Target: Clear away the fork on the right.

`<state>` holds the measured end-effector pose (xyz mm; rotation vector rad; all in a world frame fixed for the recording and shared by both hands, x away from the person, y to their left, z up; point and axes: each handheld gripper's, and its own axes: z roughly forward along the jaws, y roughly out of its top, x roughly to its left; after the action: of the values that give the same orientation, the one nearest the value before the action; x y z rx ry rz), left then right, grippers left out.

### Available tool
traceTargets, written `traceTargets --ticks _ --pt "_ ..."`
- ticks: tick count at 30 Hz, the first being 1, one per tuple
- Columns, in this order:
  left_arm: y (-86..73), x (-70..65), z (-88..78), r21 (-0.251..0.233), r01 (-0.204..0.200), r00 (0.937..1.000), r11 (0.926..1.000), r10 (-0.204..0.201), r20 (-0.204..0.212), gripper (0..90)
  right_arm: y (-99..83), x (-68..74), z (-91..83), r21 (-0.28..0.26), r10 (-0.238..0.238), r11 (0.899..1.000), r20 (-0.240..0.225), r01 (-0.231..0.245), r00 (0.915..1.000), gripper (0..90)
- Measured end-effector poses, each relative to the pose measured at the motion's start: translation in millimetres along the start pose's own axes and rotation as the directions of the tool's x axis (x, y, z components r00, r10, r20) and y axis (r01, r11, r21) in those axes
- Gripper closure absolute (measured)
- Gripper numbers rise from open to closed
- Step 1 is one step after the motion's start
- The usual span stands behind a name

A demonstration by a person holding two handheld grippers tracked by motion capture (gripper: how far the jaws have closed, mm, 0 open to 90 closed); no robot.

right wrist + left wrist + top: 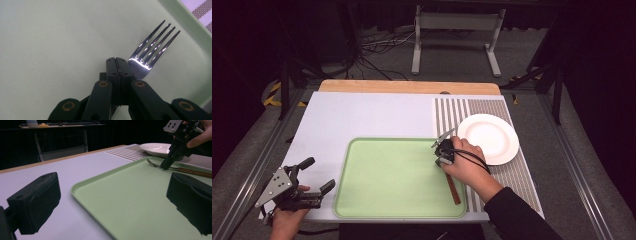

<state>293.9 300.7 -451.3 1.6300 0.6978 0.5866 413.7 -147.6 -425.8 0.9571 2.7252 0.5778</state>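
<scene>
- Steel fork (pixel 150 53) lies at right edge of green tray (pixel 377 200), wooden handle over rim; right gripper (pixel 119 65) jaws shut beside its neck, empty; could nudge it off.
- Left gripper (pixel 314 176), lower left, jaws wide, idle; plate (pixel 488 137) near, risk of knock.

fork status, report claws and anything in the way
Right claw shut on the fork over the green tray. Left claw open, idle left of tray. White plate beside tray; nothing in the way.
</scene>
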Motion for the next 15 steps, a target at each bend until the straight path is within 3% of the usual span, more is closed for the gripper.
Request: traceTargets --ticks 15 --pt "-0.3 0.8 -0.3 0.001 0.002 1.0000 1.0000 -0.002 0.000 0.0 -9.4 -11.9 -5.5 0.017 0.034 0.999 0.032 -0.035 0.9989 90.0"
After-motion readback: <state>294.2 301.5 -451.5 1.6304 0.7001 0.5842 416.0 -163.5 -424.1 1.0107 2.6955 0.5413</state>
